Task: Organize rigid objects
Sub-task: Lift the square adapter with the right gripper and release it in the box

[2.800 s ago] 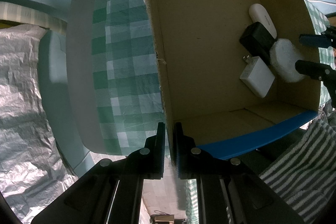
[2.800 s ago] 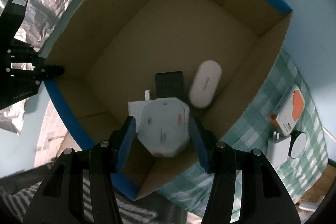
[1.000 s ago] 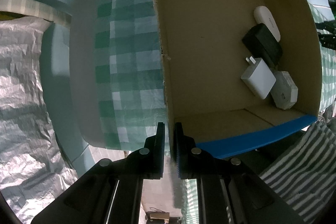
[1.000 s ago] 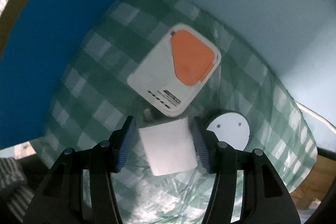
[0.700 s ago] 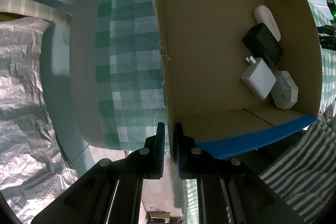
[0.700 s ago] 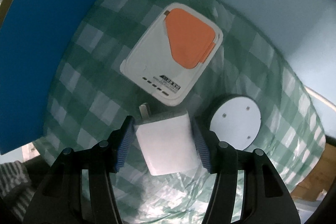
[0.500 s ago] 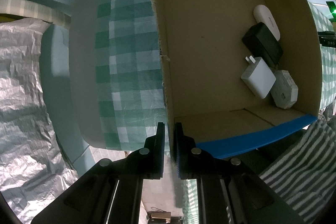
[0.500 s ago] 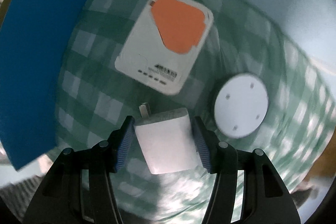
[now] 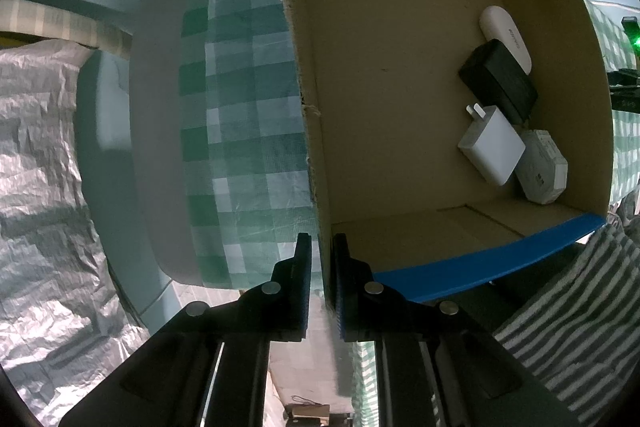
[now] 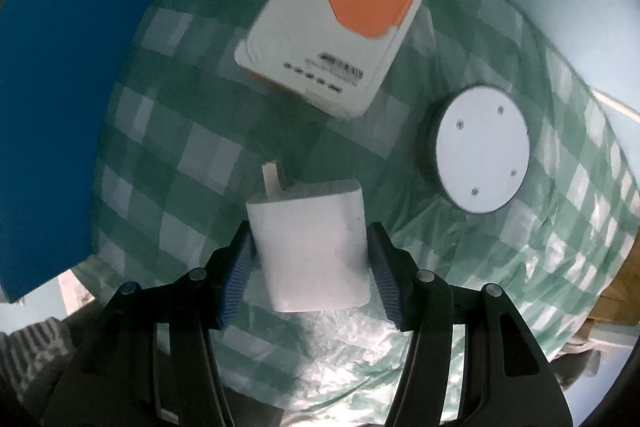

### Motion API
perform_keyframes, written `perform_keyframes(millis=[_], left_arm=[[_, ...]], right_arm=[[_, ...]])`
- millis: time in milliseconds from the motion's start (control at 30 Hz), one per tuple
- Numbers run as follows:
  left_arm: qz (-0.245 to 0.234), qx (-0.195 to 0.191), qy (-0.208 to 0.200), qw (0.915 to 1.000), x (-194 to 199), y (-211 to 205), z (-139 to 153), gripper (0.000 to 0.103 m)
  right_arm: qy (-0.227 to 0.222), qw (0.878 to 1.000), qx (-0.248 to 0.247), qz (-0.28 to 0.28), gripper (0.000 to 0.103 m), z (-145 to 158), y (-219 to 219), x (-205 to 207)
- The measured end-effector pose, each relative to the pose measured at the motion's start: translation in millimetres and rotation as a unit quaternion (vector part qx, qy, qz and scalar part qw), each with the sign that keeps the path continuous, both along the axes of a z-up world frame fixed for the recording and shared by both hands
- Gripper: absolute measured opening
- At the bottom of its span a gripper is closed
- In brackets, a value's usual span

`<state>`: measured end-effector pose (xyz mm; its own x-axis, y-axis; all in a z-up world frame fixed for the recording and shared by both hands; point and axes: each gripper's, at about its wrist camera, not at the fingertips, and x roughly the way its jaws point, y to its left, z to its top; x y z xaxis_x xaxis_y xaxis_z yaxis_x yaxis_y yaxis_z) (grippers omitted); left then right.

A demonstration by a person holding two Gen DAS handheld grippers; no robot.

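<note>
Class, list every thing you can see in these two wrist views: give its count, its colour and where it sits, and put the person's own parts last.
Cardboard box: one, brown with blue outer face, on the tablecloth.
White oval case: one, inside the box by its right wall.
Black adapter: one, in the box, beside the oval case.
White charger in box: one, prongs out, next to the black adapter.
White angular device: one, in the box's near right corner.
Checked tablecloth: one, green and white, over the table.
White and orange device: one, on the cloth.
Round white disc: one, dark rim, on the cloth.
White plug charger: one, between the right claw's pads.
Left claw: black, pinching the box wall.
Right claw: black, blue pads.
</note>
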<state>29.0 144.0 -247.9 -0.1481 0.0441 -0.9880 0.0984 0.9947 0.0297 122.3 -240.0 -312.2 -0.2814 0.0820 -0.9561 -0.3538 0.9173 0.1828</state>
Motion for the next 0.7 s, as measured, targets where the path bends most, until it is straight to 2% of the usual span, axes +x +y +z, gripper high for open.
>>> perform_keyframes(millis=[200,400,700], left_arm=[[0.001,0.000,-0.002,1.0000,1,-1,1,0.011],[0.000,0.000,-0.002,1.0000,1,-1,1,0.011],[-0.003,0.000,-0.003,1.0000,2,-1,2,0.011]], right_arm=[[-0.013,1.000,-0.005,-0.004,0.054,-6,0,-3],[-0.013,1.000,0.005,-0.017,0.054,0,-7,-23],[-0.012,0.999,0.029,-0.028,0.053,37,6,-26]])
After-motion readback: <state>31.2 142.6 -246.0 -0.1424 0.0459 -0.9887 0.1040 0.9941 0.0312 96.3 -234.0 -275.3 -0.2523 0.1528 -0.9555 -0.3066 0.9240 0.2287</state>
